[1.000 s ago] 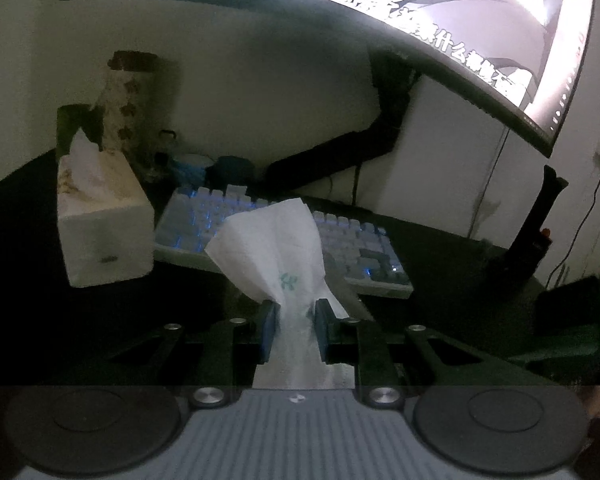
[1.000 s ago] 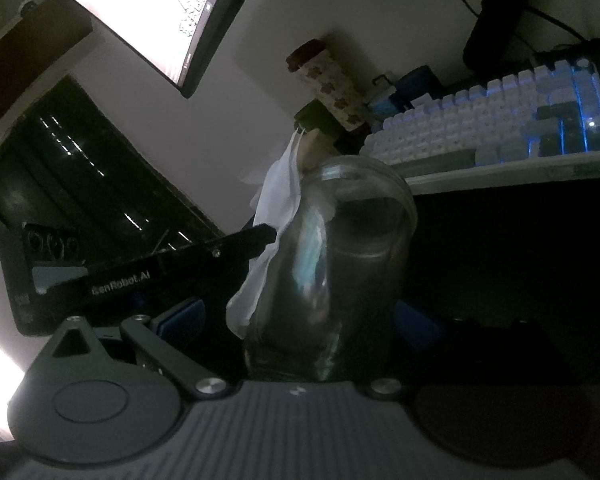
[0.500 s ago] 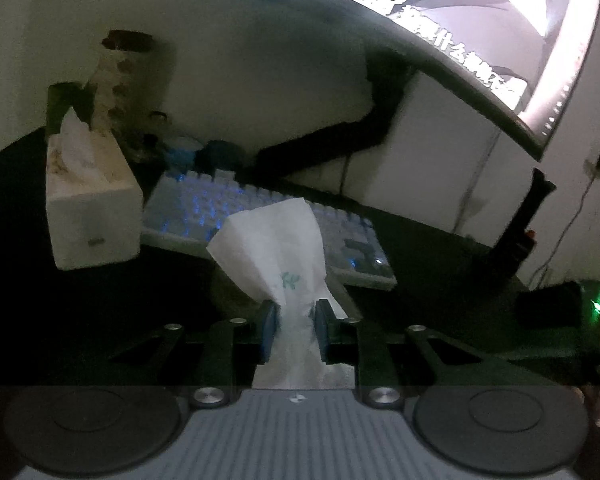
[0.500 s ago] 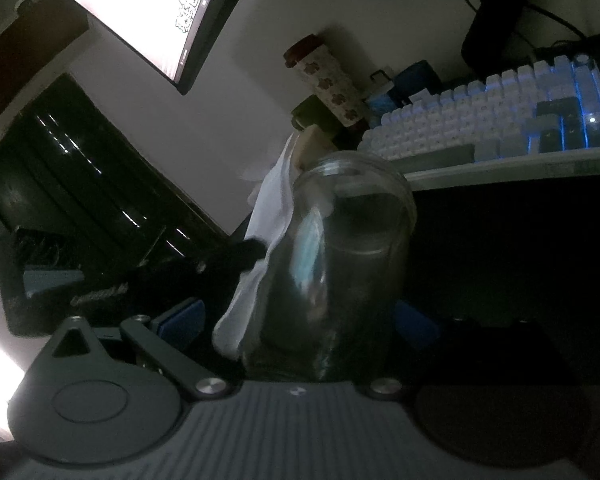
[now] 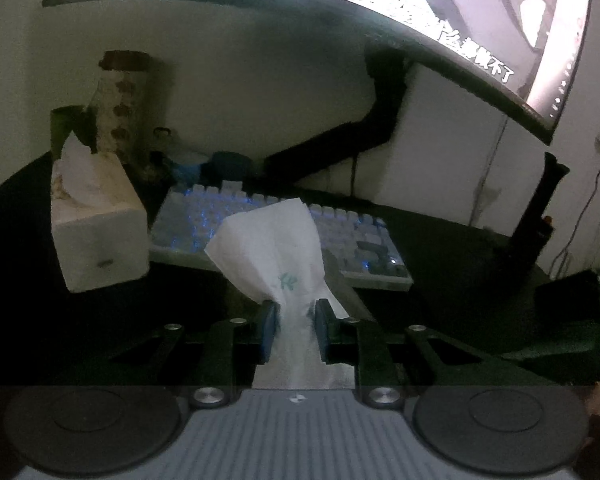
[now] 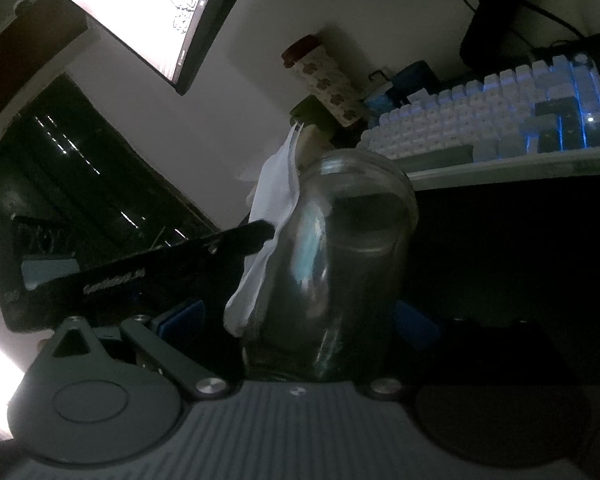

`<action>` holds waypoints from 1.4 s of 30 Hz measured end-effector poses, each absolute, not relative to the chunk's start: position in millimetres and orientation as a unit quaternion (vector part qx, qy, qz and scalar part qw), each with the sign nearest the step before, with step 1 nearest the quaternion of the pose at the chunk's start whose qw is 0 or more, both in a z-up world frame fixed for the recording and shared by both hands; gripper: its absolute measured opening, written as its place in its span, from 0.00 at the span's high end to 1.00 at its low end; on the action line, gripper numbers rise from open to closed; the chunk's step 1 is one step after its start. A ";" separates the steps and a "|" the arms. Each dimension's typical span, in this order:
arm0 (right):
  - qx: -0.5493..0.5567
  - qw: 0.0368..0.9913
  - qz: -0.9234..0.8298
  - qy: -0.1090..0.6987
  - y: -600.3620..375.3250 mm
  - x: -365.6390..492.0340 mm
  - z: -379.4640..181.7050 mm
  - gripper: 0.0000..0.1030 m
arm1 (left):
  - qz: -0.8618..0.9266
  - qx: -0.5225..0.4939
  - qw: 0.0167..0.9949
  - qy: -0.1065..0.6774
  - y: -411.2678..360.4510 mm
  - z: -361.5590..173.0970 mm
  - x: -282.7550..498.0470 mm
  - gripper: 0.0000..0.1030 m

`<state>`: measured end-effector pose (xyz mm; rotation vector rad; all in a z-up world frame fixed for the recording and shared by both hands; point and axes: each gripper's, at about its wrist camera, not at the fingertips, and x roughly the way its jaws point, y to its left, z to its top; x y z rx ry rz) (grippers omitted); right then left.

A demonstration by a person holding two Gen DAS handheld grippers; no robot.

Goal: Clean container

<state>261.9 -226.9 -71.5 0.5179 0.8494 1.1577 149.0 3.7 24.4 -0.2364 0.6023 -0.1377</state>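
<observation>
In the right wrist view a clear glass jar [image 6: 340,264] sits between the blue pads [image 6: 180,316] of my right gripper [image 6: 300,320], which is shut on it; the jar's mouth points away from the camera. My left gripper [image 5: 294,312] is shut on a white tissue [image 5: 276,252] that fans out above its fingers. From the right wrist view the left gripper [image 6: 270,236] reaches in from the left, and the tissue [image 6: 274,196] hangs along the jar's left side, close to the rim. Whether they touch I cannot tell.
The room is dim and the desk is dark. A backlit keyboard [image 5: 352,240] lies ahead, with a white tissue box [image 5: 96,220] to its left and a tall patterned cup [image 5: 120,108] behind that. A lit curved monitor [image 5: 460,8] hangs above. A black stand [image 5: 540,208] is at the right.
The left gripper wavered slightly beside the jar with the tissue still in it. The jar stayed still in the right gripper.
</observation>
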 end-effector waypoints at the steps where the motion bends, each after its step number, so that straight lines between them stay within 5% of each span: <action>1: 0.235 0.722 0.524 0.385 -227.0 262.3 -71.7 0.00 | -0.070 -0.116 0.946 0.296 3.6 24.2 147.5 0.83; 42: 0.244 0.724 0.523 0.378 -231.2 262.6 -68.4 0.00 | -0.042 -0.107 0.948 0.296 10.4 20.5 154.7 0.83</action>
